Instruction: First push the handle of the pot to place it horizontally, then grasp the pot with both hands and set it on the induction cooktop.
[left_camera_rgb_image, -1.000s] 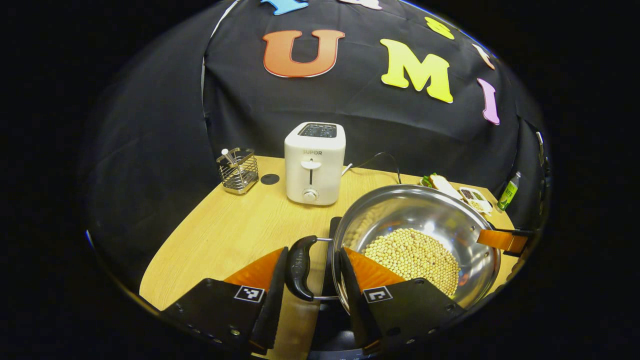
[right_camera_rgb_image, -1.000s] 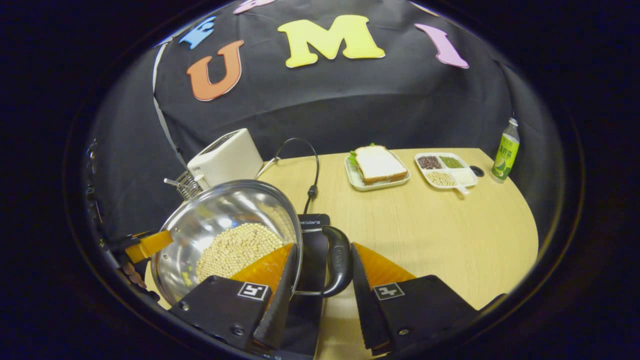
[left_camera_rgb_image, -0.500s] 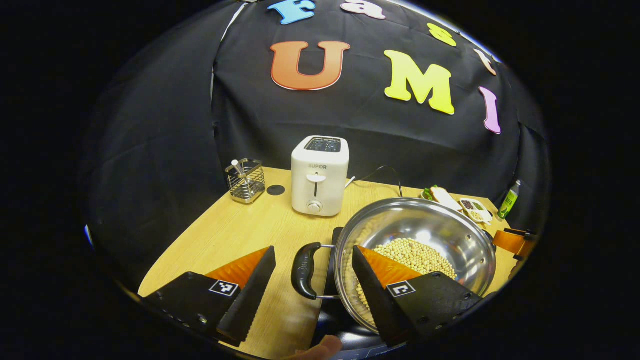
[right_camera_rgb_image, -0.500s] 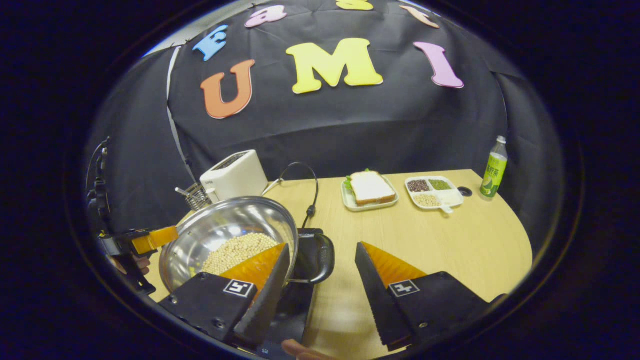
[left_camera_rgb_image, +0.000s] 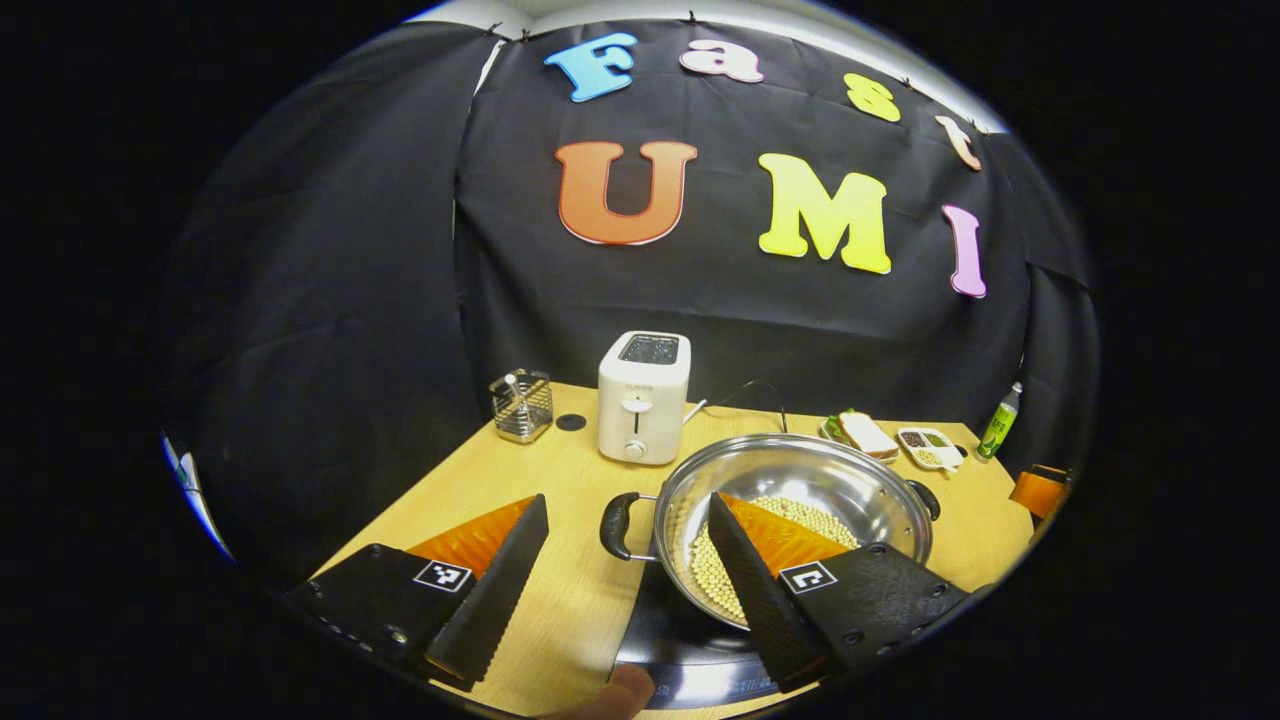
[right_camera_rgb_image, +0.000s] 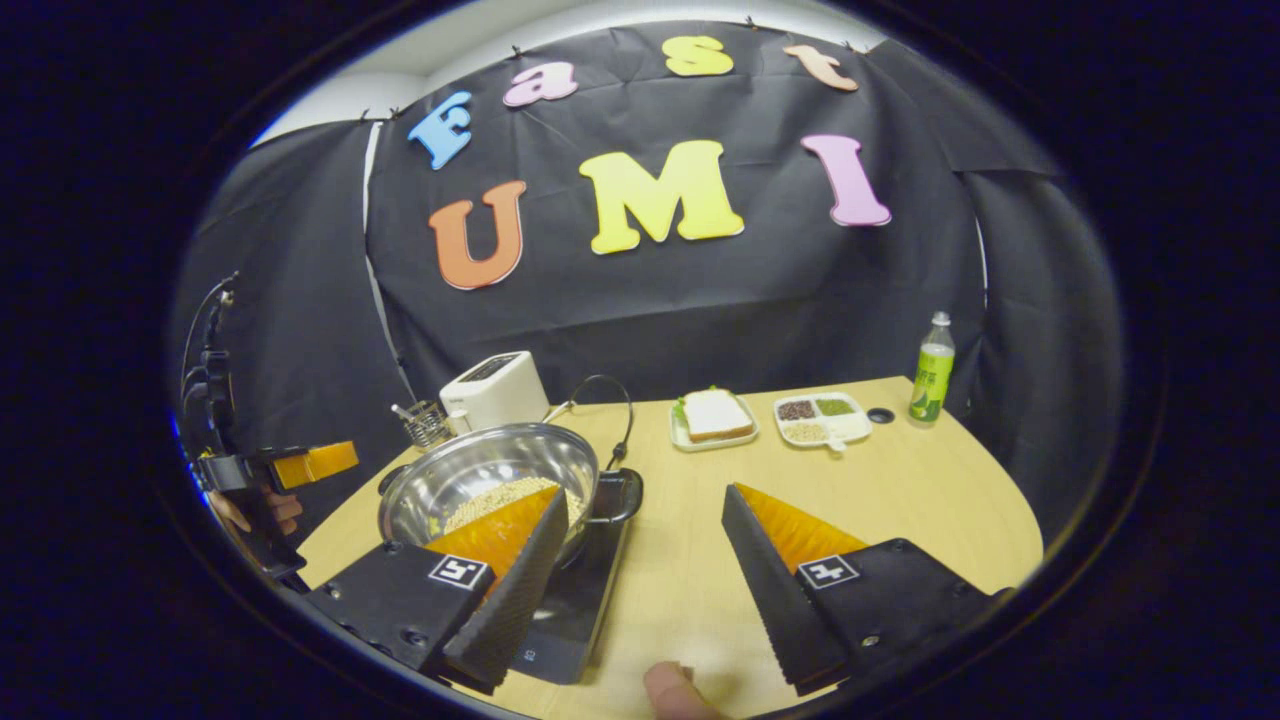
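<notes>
The left gripper (left_camera_rgb_image: 625, 590) and right gripper (right_camera_rgb_image: 640, 590) hang spread wide, gripping nothing, above a wooden table (right_camera_rgb_image: 900, 490). The steel pot (left_camera_rgb_image: 790, 490), holding pale beans (left_camera_rgb_image: 800, 512), sits on the black induction cooktop (right_camera_rgb_image: 580, 600). Farther back, a tray (right_camera_rgb_image: 715, 435) carries a sandwich (right_camera_rgb_image: 716, 414), beside a divided dish (right_camera_rgb_image: 822, 418) of grains.

text: none legible | toaster (left_camera_rgb_image: 643, 397) front mark blurred | bottle (right_camera_rgb_image: 932, 381) label unreadable
</notes>
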